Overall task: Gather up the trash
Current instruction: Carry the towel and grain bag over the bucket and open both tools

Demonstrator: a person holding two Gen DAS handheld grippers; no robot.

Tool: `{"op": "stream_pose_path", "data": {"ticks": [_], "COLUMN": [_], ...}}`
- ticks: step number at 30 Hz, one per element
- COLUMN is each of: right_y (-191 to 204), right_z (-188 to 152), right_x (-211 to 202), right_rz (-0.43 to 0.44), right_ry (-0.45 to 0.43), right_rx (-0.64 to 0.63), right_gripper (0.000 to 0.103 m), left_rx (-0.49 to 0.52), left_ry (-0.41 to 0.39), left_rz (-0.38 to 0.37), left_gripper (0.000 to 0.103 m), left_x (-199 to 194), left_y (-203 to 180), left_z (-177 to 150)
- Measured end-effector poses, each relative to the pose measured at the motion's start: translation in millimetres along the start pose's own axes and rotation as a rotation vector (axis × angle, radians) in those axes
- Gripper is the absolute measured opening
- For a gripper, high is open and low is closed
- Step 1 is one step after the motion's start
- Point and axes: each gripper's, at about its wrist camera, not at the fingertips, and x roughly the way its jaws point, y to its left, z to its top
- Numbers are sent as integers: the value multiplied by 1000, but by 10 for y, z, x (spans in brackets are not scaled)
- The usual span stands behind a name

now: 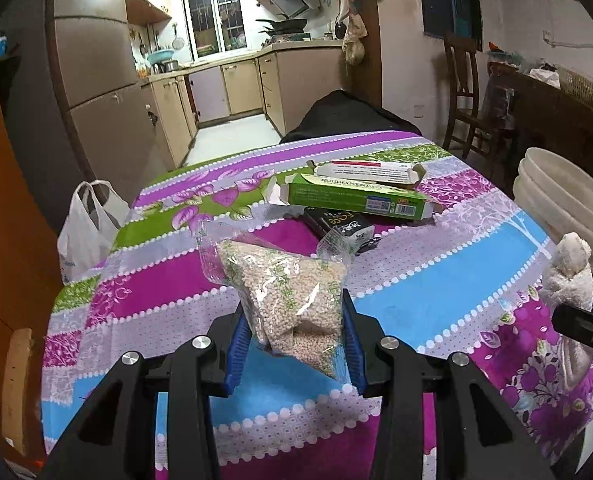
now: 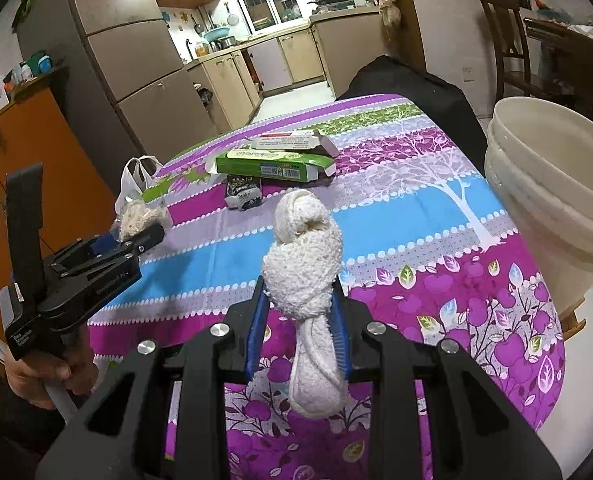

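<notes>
The left gripper is clamped on a clear plastic bag of small pale pellets, its blue pads pressing the bag's lower half from both sides, so the bag stands up above the patterned tablecloth. In the right wrist view the same gripper sits at about nine o'clock, with a hand around its handle below.

The right gripper is closed narrow on a white terry cloth, knotted into a lump above the pads with a tail hanging below them. From the left wrist view this cloth shows at three o'clock, at the table's edge.

Farther along the table, toward twelve o'clock, lie an open green carton, a white box with a red stripe just behind it and touching it, and a dark wrapper just in front, partly under the carton. A white plastic bag hangs off the table edge at ten o'clock. Stacked white buckets stand beside the table at two o'clock, open and near the cloth.
</notes>
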Motion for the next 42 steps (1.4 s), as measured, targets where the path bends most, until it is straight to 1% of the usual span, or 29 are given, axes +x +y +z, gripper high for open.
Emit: {"op": "stream_pose_path", "data": {"ticks": [8,13,16,25,34,42], "right_y": [47,26,-1,-195,-477,-791], "right_z": [-5,126,235,622,949,1111], "right_x": [18,-50,-73,-215,-467,-511], "right_rz": [8,6,7,-11,-82,-152], "right_ry": [14,2,13,38,22,48], "right_rx": [-29,-65,-91,-140,-165,-152], "right_gripper": [27,27,27,27,27,27], "left_rx": [26,53,70,120,184,235], "left_ry": [-5,-14,-26,-52,-67,-69], "left_rz": [42,55,50,-14,-99,-152], "left_gripper": [42,42,42,42,42,42], "left_x": [-5,9,15,62,123,192], "left_y": [-36,-112,-182,-535,-1062,-1431], "left_z": [9,99,191,579,924,1153]}}
